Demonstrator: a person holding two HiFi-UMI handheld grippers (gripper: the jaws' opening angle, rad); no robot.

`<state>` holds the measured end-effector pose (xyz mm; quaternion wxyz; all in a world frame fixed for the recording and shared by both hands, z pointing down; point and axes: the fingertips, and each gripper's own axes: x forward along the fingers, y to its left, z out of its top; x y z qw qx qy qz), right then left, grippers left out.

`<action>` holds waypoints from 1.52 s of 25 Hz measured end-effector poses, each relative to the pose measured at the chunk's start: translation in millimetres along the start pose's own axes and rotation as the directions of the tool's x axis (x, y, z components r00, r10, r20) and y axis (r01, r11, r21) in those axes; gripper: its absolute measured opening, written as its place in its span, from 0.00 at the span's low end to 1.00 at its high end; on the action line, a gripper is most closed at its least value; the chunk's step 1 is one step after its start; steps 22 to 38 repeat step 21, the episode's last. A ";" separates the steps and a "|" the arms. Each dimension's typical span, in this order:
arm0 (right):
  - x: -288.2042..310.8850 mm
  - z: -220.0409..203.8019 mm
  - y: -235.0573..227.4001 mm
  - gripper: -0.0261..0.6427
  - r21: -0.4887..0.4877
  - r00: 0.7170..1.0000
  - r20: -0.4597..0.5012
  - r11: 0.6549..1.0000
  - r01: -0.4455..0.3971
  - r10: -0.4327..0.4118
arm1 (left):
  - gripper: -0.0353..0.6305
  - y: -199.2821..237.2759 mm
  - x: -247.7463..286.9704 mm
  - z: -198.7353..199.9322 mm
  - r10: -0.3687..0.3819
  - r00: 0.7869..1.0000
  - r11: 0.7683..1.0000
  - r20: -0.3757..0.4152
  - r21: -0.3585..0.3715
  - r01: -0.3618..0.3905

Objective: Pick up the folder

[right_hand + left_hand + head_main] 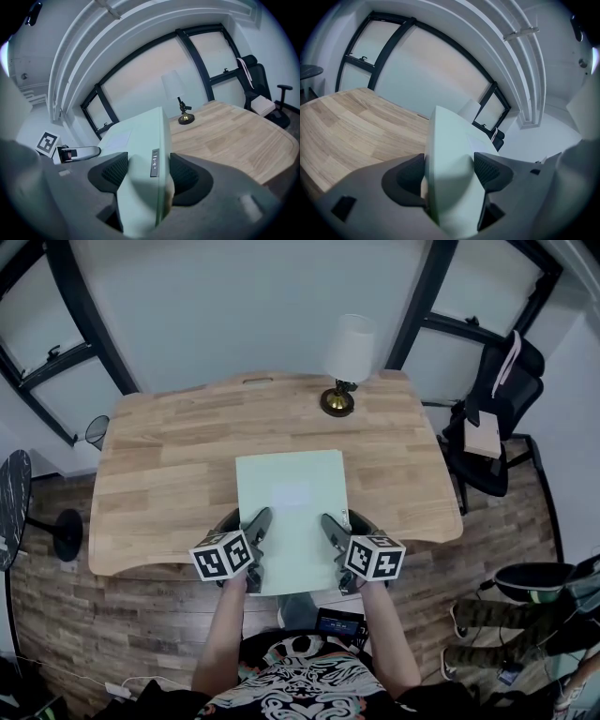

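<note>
A pale green folder (292, 507) lies over the near middle of the wooden desk (169, 465), its near end past the front edge. My left gripper (255, 542) is shut on the folder's near left edge, and my right gripper (335, 546) is shut on its near right edge. In the left gripper view the folder (450, 164) fills the gap between the dark pads (408, 176). The right gripper view shows the folder (143, 168) pinched the same way, with a small label on its spine, and the left gripper's marker cube at the far left.
A table lamp (345, 362) with a white shade and brass base stands at the desk's far edge, also the lamp (178, 96) in the right gripper view. A black office chair (492, 418) sits to the right. A round black side table (11, 507) is at the left.
</note>
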<state>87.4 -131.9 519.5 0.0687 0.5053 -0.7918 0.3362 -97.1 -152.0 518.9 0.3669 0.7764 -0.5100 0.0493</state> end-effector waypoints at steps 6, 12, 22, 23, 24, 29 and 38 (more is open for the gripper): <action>0.7 -0.5 -0.9 0.44 0.003 1.000 -0.003 1.000 -0.001 0.001 | 0.53 0.6 0.7 -0.8 0.005 1.000 1.000 -0.001 -0.002 -0.005; 0.1 -0.6 -0.3 0.44 0.009 1.000 0.001 1.000 -0.003 0.003 | 0.53 0.1 -0.4 0.8 0.005 1.000 1.000 0.000 0.005 -0.005; -0.7 4.0 -3.5 0.44 0.012 1.000 0.011 1.000 -0.007 0.007 | 0.53 -3.8 2.7 4.1 0.001 1.000 1.000 0.005 0.007 -0.001; -0.7 4.0 -3.5 0.44 0.012 1.000 0.011 1.000 -0.007 0.007 | 0.53 -3.8 2.7 4.1 0.001 1.000 1.000 0.005 0.007 -0.001; -0.7 4.0 -3.5 0.44 0.012 1.000 0.011 1.000 -0.007 0.007 | 0.53 -3.8 2.7 4.1 0.001 1.000 1.000 0.005 0.007 -0.001; -0.7 4.0 -3.5 0.44 0.012 1.000 0.011 1.000 -0.007 0.007 | 0.53 -3.8 2.7 4.1 0.001 1.000 1.000 0.005 0.007 -0.001; -0.7 4.0 -3.5 0.44 0.012 1.000 0.011 1.000 -0.007 0.007 | 0.53 -3.8 2.7 4.1 0.001 1.000 1.000 0.005 0.007 -0.001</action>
